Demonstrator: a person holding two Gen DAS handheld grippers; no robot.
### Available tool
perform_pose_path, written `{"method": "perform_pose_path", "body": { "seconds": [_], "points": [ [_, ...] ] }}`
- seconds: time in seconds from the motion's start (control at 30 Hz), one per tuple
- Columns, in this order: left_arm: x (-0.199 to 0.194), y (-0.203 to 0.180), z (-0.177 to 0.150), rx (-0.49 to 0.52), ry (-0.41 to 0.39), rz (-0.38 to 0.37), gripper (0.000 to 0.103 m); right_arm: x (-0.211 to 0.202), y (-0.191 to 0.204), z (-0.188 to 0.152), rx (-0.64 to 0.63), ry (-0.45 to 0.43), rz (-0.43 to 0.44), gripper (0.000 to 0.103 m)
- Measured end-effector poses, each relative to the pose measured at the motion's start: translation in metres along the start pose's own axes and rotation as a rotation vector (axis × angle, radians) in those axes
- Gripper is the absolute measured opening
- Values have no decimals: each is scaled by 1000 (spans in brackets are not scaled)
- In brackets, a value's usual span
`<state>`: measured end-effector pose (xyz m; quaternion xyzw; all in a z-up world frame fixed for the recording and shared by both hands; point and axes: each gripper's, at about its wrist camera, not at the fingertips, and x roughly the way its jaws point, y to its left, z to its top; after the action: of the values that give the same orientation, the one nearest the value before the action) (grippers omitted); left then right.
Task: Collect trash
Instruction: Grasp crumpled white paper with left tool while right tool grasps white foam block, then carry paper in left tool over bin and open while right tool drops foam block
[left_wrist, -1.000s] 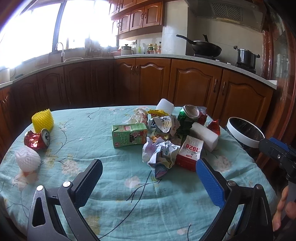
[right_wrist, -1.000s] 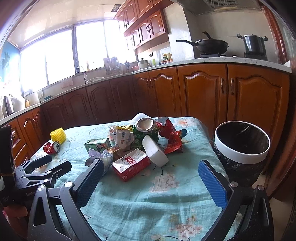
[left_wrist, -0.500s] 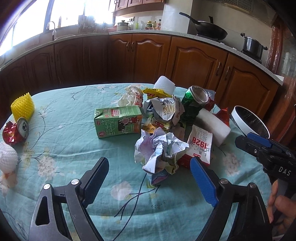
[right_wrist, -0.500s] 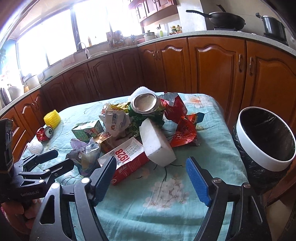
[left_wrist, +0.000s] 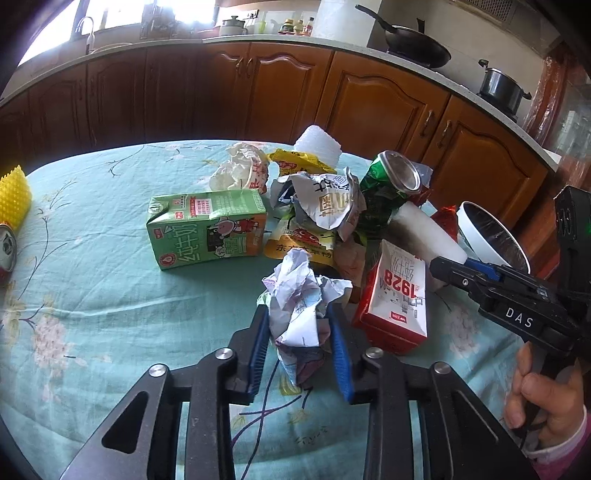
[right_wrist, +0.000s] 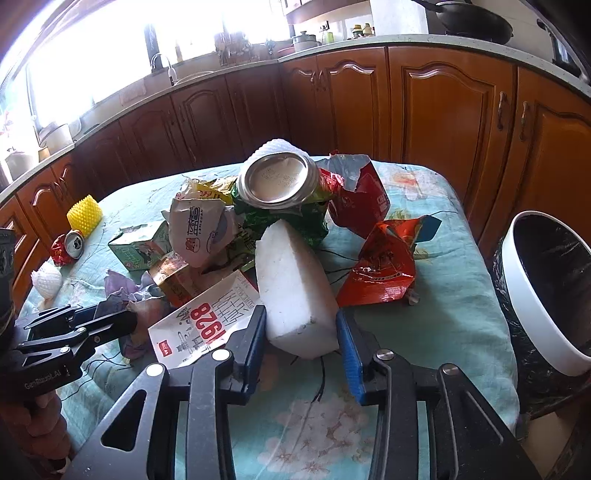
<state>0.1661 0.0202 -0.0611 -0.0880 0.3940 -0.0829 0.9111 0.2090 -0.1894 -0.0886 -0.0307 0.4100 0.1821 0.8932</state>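
A heap of trash lies on the table with the teal flowered cloth (left_wrist: 92, 295). My left gripper (left_wrist: 298, 325) is shut on a crumpled paper ball (left_wrist: 299, 295) at the heap's near edge. My right gripper (right_wrist: 301, 328) is shut on the near end of a white foam block (right_wrist: 291, 280), which still lies on the cloth. Beside them lie a red and white 1928 carton (left_wrist: 399, 295), a green milk carton (left_wrist: 207, 229), a green can (right_wrist: 277, 184), wrappers and red foil bags (right_wrist: 380, 266).
A white-rimmed bin with a black liner (right_wrist: 546, 288) stands beyond the table's right edge. At the far left lie a yellow foam sleeve (right_wrist: 84, 214), a crushed red can (right_wrist: 68, 245) and a white foam net (right_wrist: 46, 282). Wooden cabinets (left_wrist: 369, 99) run behind.
Both grippers moved forward into the heap and closed. The left one took hold of the crumpled paper ball, the right one of the white foam block.
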Motion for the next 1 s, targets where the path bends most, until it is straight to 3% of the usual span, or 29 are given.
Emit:
{"method": "perform_pose_path", "body": {
  "seconds": [0.53,1.0],
  "points": [
    [-67,-35,1,75,-124,-118,24,-72,-23,-19,108,-113,17,36],
    [-23,-100,20,195,-73,-215,24,-107,-98,-32,246,-161,-86,36]
  ]
}}
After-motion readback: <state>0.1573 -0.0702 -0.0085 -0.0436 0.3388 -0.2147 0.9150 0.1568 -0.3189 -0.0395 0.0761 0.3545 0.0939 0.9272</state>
